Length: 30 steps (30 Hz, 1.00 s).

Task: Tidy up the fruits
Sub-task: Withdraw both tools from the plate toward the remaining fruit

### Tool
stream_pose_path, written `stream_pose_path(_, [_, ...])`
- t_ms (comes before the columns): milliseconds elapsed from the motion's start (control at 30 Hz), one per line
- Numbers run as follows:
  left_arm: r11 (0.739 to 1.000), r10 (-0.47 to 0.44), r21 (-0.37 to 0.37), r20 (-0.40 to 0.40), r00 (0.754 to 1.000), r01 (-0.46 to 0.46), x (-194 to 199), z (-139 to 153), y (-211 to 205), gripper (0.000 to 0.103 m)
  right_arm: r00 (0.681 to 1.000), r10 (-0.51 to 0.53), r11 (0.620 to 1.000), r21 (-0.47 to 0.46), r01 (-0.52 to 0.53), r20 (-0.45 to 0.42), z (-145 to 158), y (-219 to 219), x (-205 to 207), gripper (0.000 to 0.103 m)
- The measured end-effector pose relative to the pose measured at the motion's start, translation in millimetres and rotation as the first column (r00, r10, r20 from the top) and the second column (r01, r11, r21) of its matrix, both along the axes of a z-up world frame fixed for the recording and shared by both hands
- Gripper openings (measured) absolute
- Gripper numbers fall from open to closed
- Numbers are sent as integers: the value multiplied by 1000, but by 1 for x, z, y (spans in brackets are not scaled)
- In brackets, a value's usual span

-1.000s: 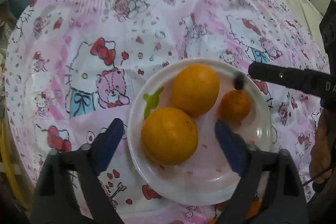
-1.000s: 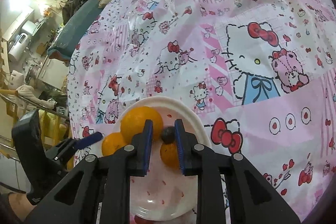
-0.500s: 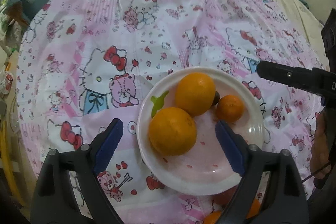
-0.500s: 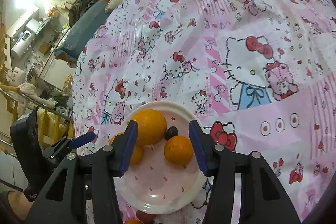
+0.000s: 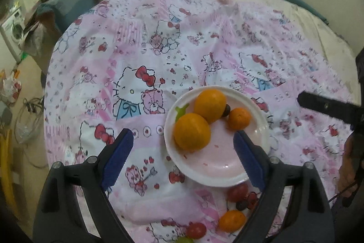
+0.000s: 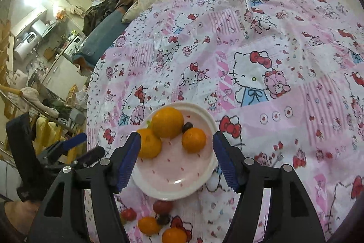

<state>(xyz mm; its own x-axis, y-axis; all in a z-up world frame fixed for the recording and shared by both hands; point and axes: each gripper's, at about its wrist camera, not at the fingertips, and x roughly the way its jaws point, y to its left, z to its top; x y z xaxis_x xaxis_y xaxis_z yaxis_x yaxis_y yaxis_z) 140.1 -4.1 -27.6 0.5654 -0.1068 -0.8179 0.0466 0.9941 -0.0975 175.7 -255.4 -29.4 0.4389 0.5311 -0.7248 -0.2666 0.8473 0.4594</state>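
1. Ahead of the left gripper, in the left wrist view, a white plate lies on the cartoon-print cloth over the tabletop. Its blue-padded fingers stand wide apart, grasping nothing; the right-hand finger overlaps the plate's near rim. On the plate, two large oranges touch; beyond the right finger sit a small orange and a dark grape, tucked against the far large orange. Behind the right finger, off the plate, lie red fruits, another small orange and a red tomato. The right gripper's black finger reaches in at the far right.

2. Between the right gripper's fingers, in the right wrist view, the same plate shows. Its jaws have just been opening and are released, with nothing pressed. The large oranges, small orange and grape rest on the plate's far half. Nearer than the fingertips, loose fruits lie on the cloth.
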Motion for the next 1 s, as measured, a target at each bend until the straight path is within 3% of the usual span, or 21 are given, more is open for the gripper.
stream_pose_path(433, [999, 36, -24, 53, 998, -35, -51, 24, 10, 88, 1000, -28, 1000, -2, 28, 0, 4, -7, -53, 70])
stream_pose_path(600, [994, 75, -78, -3, 997, -75, -64, 14, 20, 88, 999, -40, 999, 3, 40, -6, 4, -8, -69, 73])
stream_pose_path(1000, [989, 145, -36, -12, 989, -145, -79, 7, 27, 88, 998, -49, 999, -20, 48, -49, -10, -6, -86, 73])
